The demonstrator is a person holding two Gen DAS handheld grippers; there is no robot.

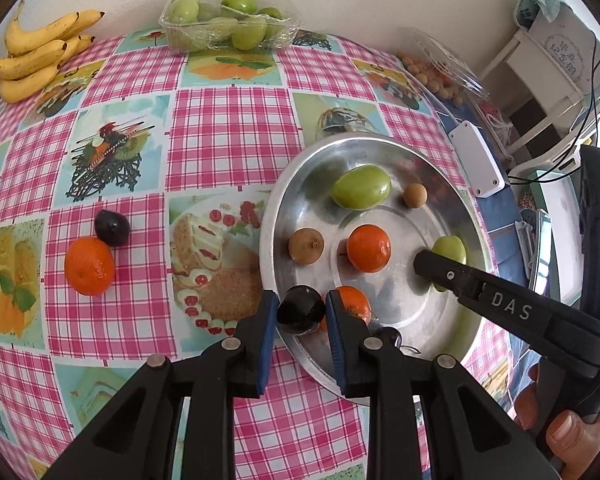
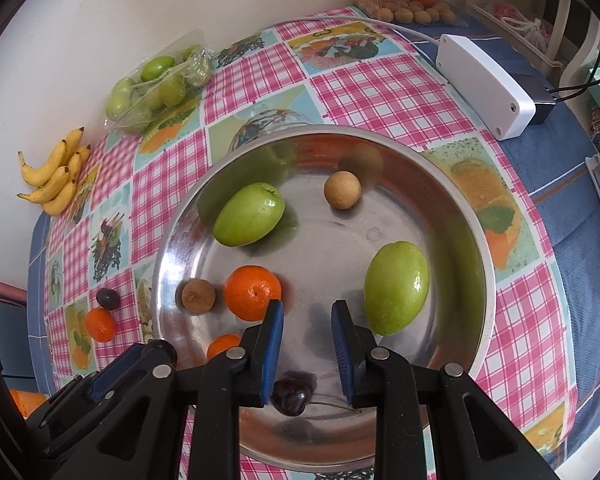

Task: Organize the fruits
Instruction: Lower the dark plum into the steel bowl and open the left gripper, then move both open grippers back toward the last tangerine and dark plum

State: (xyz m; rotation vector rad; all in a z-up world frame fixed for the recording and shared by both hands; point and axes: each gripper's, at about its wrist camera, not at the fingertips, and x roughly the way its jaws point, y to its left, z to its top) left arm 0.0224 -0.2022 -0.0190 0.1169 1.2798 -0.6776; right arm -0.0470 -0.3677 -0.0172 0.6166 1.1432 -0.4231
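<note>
My left gripper [image 1: 302, 312] is shut on a dark plum [image 1: 300, 306], held just above the near rim of the metal plate [image 1: 284, 208]. The plate holds two green fruits [image 2: 248, 216] [image 2: 396, 286], two mandarins [image 2: 252, 292] [image 2: 222, 346], two brown longans [image 2: 342, 190] [image 2: 198, 296] and a dark cherry [image 2: 288, 396] with a stem. My right gripper [image 2: 307, 320] hovers over the plate beside the nearer green fruit, jaws drawn in with only a narrow empty gap. On the cloth to the left lie a mandarin [image 1: 89, 266] and another dark plum [image 1: 112, 227].
Bananas [image 1: 36, 56] lie at the far left by the wall. A clear tub of green fruits [image 1: 228, 26] stands at the back, a pack of longans [image 1: 440, 76] at the back right. A white box [image 1: 476, 160] with a cable sits right of the plate.
</note>
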